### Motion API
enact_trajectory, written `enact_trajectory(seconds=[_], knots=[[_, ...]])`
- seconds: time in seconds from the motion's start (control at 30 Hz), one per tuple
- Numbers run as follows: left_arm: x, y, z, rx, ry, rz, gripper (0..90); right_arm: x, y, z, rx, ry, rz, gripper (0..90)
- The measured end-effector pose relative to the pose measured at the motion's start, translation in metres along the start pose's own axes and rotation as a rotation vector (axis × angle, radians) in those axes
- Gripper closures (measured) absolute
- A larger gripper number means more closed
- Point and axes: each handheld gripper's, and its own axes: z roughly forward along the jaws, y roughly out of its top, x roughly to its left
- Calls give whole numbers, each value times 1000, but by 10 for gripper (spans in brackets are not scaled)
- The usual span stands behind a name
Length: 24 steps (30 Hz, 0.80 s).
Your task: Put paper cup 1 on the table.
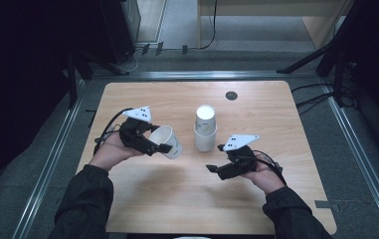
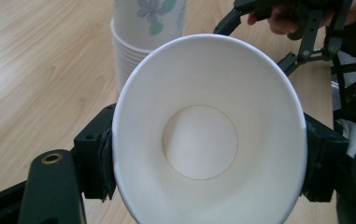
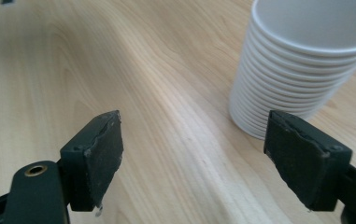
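Nothing here can be read as writing. The paper cup stack (image 2: 150, 18) at the upper middle of the left gripper view carries a printed flower with green leaves, a picture and no letters. The white three-cornered plates (image 1: 240, 141) in the high view bear a few small dark marks, too small to make out as characters. The bench (image 1: 177, 199) shows bare wood grain, without label, number or brand.
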Motion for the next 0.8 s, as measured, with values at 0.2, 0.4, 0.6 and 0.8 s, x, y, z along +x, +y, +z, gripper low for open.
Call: enact_trajectory(seconds=[0.2, 0.4, 0.6, 0.8], knots=[[7, -3, -6, 11, 39, -8, 239, -6, -4, 3, 1, -43, 29, 200], [15, -7, -10, 23, 52, -20, 239, -11, -5, 3, 2, -48, 41, 200], [26, -13, -20, 12, 72, -35, 239, -16, -7, 4, 9, -65, 44, 198], [40, -23, -32, 5, 117, -79, 239, -16, -8, 4, 12, -63, 43, 197]])
